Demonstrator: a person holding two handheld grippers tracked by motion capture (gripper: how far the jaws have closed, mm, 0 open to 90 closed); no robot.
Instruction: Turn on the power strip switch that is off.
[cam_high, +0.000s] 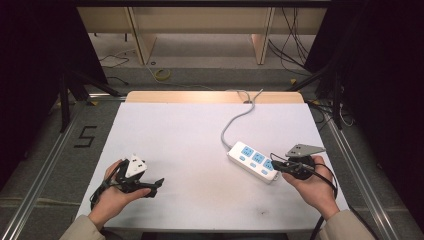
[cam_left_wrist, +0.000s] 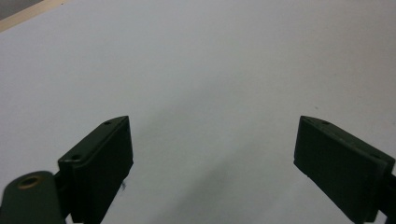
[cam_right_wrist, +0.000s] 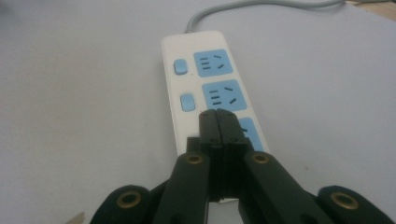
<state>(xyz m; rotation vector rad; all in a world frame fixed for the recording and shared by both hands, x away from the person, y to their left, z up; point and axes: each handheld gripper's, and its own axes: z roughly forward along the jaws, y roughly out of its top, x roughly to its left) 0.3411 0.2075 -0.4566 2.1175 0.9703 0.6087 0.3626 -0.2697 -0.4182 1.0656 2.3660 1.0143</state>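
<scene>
A white power strip (cam_high: 253, 161) with three blue sockets and blue switches lies on the white table (cam_high: 190, 145), right of centre; its grey cord (cam_high: 235, 119) runs to the far edge. My right gripper (cam_high: 276, 165) is shut, with nothing between its jaws, and its tips hang over the strip's near end. In the right gripper view the closed jaws of that gripper (cam_right_wrist: 218, 122) cover the nearest socket and switch of the strip (cam_right_wrist: 205, 79). My left gripper (cam_high: 156, 186) rests near the table's front left, and in its own view the gripper (cam_left_wrist: 212, 158) stands wide open over bare table.
A wooden strip (cam_high: 215, 97) borders the table's far edge. Beyond it lie floor cables (cam_high: 161, 75) and wooden furniture legs (cam_high: 262, 45). Dark stands flank both sides. A "5" (cam_high: 86, 136) is marked on the floor at left.
</scene>
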